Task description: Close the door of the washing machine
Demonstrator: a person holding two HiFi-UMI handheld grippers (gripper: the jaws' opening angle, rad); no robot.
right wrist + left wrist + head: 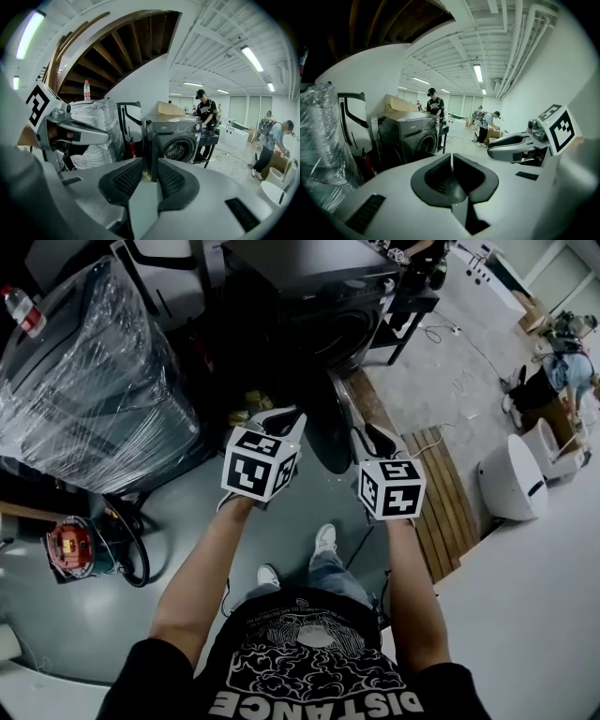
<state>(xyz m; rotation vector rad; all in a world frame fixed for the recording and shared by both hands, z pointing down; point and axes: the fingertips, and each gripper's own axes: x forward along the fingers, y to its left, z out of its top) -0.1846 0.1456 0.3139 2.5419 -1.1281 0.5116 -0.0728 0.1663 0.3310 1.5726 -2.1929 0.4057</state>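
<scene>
Right gripper, jaws parted, frames the washing machine door edge between them (12 o'clock); left gripper, at 9 o'clock, stays out of it, clenched empty.

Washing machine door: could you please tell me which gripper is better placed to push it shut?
Probably the right gripper: the open door shows edge-on in line with its parted jaws. The left gripper, jaws together, sits off to the door's other side.

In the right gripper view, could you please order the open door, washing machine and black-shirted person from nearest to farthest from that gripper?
1. Open door, edge-on, directly ahead.
2. Washing machine, centre, beyond it.
3. Black-shirted person, right of centre, behind the machine.
</scene>
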